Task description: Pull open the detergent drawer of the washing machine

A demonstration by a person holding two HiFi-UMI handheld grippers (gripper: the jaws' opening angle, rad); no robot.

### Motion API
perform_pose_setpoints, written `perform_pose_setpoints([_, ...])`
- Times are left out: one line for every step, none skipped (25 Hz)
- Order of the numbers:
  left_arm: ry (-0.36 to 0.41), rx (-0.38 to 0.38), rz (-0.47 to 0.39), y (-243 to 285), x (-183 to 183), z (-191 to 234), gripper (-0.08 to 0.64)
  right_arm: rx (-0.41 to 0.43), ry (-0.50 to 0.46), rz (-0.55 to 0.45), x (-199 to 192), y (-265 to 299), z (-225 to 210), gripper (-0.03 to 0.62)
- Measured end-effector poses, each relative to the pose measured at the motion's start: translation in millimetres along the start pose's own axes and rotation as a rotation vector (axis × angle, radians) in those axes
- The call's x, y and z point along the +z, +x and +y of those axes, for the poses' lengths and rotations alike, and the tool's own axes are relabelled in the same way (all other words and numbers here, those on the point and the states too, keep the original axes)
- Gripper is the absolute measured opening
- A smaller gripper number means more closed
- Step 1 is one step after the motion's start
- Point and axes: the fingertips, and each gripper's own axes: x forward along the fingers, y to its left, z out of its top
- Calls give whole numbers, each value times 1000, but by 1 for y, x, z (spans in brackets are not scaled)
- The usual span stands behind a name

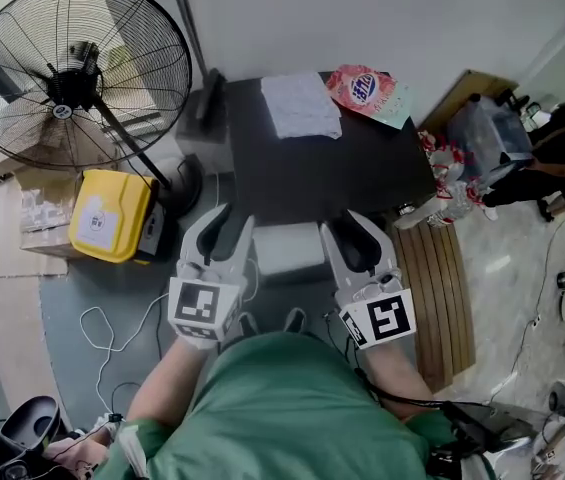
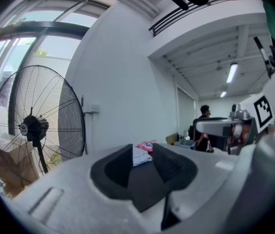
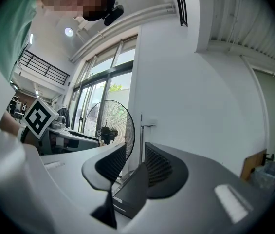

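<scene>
Okay, left gripper (image 1: pixel 224 230) and right gripper (image 1: pixel 359 230) are both part-open and empty. Lower one to the washing machine (image 1: pixel 332 168) front, hook the drawer lip, pull straight.

Free to pass above the bare front of the black-topped washing machine (image 1: pixel 332 173). At its back, blocked by a folded white cloth (image 1: pixel 300 105) and a pink plastic bag (image 1: pixel 362 88). Hemmed left by a large black wire-cage fan (image 1: pixel 70 83) and a yellow plastic box (image 1: pixel 110 216), right by a slatted wooden pallet (image 1: pixel 442 288).
</scene>
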Motion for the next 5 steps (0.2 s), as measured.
perform_pose_setpoints([1, 0, 0, 0, 0, 0, 121, 1, 0, -1, 0, 0, 0, 120])
perform_pose_setpoints([0, 0, -1, 0, 0, -1, 121, 1, 0, -1, 0, 0, 0, 120])
perform_pose_setpoints([0, 1, -1, -1, 0, -1, 121, 2, -1, -2, 0, -1, 1, 120])
perform_pose_setpoints([-1, 2, -1, -1, 0, -1, 121, 3, -1, -2, -1, -1, 1, 120])
perform_pose_setpoints([-1, 2, -1, -1, -1, -1, 121, 4, -1, -2, -1, -2, 1, 120])
